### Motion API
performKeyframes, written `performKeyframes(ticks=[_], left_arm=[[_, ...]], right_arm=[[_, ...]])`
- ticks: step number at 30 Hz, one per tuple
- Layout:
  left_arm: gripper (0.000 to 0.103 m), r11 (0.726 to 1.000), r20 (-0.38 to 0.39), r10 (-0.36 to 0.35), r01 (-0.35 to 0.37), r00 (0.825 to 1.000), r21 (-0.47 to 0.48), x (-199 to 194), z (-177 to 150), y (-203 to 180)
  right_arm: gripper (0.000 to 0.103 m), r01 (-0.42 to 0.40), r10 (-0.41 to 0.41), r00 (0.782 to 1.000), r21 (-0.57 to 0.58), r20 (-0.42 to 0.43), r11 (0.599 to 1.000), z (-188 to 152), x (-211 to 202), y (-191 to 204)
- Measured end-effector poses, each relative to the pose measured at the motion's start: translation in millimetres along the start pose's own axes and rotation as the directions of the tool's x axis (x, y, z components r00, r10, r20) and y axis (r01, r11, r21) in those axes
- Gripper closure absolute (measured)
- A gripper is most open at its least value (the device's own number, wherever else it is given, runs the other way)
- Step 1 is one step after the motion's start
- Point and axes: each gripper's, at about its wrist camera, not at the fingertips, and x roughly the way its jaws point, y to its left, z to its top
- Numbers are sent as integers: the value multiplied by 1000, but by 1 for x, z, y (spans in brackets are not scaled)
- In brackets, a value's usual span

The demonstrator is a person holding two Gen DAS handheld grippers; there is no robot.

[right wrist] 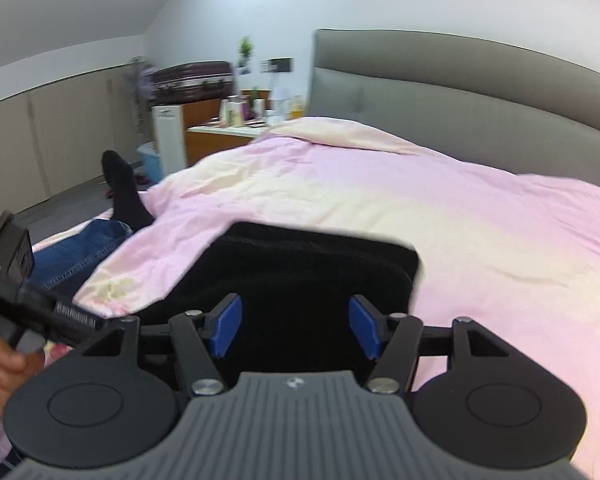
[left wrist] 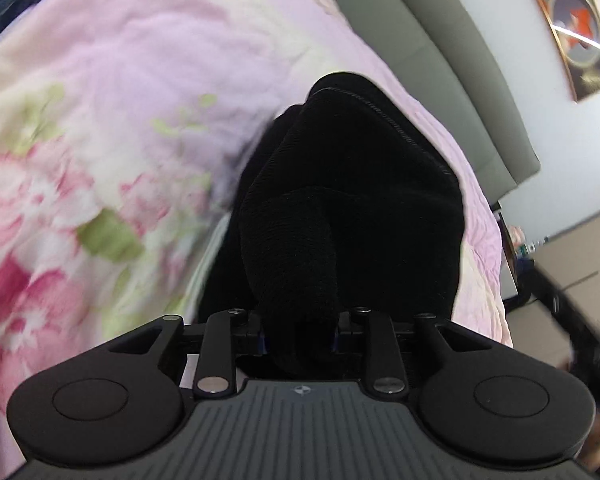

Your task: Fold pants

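Note:
The black pants [left wrist: 340, 200] lie in a folded stack on the pink floral bedcover [left wrist: 120, 80]. My left gripper [left wrist: 300, 336] is shut on a thick bunch of the black cloth, which rises between its jaws and hides the pads. In the right wrist view the pants [right wrist: 300, 264] form a flat dark rectangle just ahead. My right gripper [right wrist: 296, 328] stands open over their near edge. Its blue pads [right wrist: 228, 324] are wide apart and do not press on the cloth.
A grey padded headboard [right wrist: 460, 88] runs along the back of the bed. A person's leg in jeans and a black sock [right wrist: 120, 192] lies at the left, and a hand [right wrist: 0, 364] holds a black tool there. A bedside table [right wrist: 228, 128] carries several bottles.

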Motion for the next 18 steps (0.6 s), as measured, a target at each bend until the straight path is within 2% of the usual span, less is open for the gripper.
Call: performKeyframes(ticks=[3, 6, 9, 10, 11, 12, 13, 14, 15, 16, 18], left_arm=[[71, 1000, -11, -25, 25, 1000, -1, 1, 1, 2], [71, 999, -13, -34, 34, 999, -14, 1, -3, 6], [70, 999, -15, -46, 46, 999, -22, -1, -1, 8], [70, 999, -16, -47, 46, 999, -20, -1, 0, 7], [70, 999, -18, -47, 47, 999, -23, -1, 0, 8], [70, 998, -19, -48, 48, 999, -29, 1, 1, 7], [70, 998, -20, -49, 48, 999, -32, 2, 1, 8], [70, 998, -23, -45, 44, 999, -36, 3, 1, 8], [70, 998, -23, -38, 37, 999, -42, 5, 2, 8], [70, 998, -21, -34, 33, 999, -49, 5, 2, 9], [70, 999, -13, -32, 32, 999, -44, 3, 2, 7]], right_arm=[[40, -95, 89, 994, -81, -66, 992, 42, 44, -10], [40, -177, 152, 973, -141, -174, 974, 80, 99, -14], [36, -264, 219, 933, -128, -285, 956, 106, 154, -14], [26, -284, 230, 918, -131, -323, 950, 109, 172, -12], [21, -307, 243, 897, -124, -370, 944, 111, 188, -11], [24, -341, 268, 868, -110, -417, 934, 112, 203, -9], [37, -383, 305, 833, -84, -462, 920, 108, 213, -6], [63, -412, 335, 810, -61, -481, 909, 104, 218, -6], [72, -421, 353, 802, -37, -481, 906, 102, 221, -6], [80, -414, 361, 806, -10, -469, 910, 96, 218, -5], [85, -381, 346, 838, 2, -423, 925, 87, 205, -4]])
